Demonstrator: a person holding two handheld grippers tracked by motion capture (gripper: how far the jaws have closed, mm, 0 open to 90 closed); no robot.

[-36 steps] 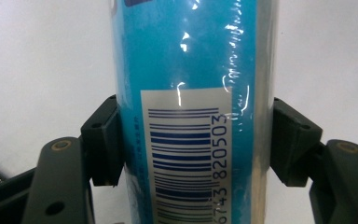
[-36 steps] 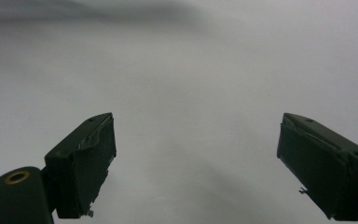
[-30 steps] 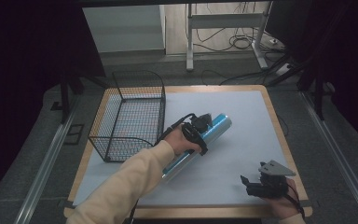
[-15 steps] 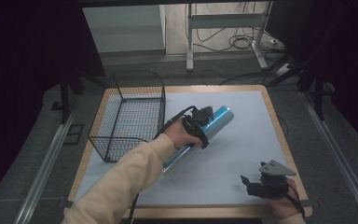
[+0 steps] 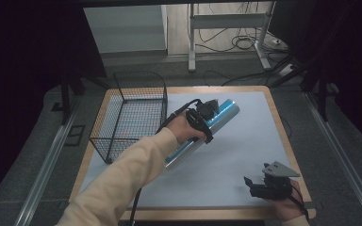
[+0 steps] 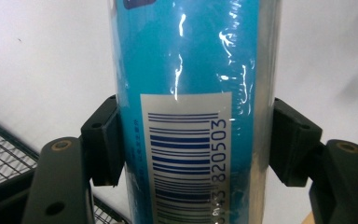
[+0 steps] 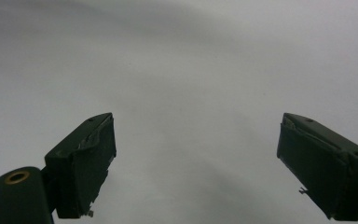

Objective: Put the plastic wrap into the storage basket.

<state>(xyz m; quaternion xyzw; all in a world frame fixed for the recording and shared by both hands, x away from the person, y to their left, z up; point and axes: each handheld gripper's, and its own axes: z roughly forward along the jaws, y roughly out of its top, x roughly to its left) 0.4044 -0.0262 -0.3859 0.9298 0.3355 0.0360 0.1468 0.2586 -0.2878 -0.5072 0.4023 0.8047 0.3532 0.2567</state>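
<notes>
Item 1. Right gripper [image 5: 253, 185], nearest you, at the front right of the table [image 5: 245, 155]. Your right hand [image 5: 287, 197] held it low over the pale surface. Its jaws stood spread wide with nothing between them; the right gripper view [image 7: 196, 158] showed bare table ahead. Judged idle and well apart from the work.

Item 2. Left gripper [image 5: 202, 115], mid-table, on your outstretched arm in its cream sleeve [image 5: 122, 183]. Its jaws were pinching the blue tube [image 5: 221, 113] from both sides. In the left gripper view [image 6: 193, 144] the pads sat against the tube's flanks at the barcode label [image 6: 186, 158].

Item 3. Blue tube, long, wrapped in glossy clear film. It lay slanted across the table's middle, its far end toward the back right, its near end running under your forearm. Whether it rested on the table or was lifted clear could not be told.

Item 4. Wire basket [image 5: 132, 115], far left, just beside the tube, apparently empty.

Handling note, as a judgement: the film looked slick, and the tube was long, so it could swivel or slip. If the basket was your goal, you needed a firm squeeze, a level lift and a slow swing, with the long ends kept clear of the rim.
</notes>
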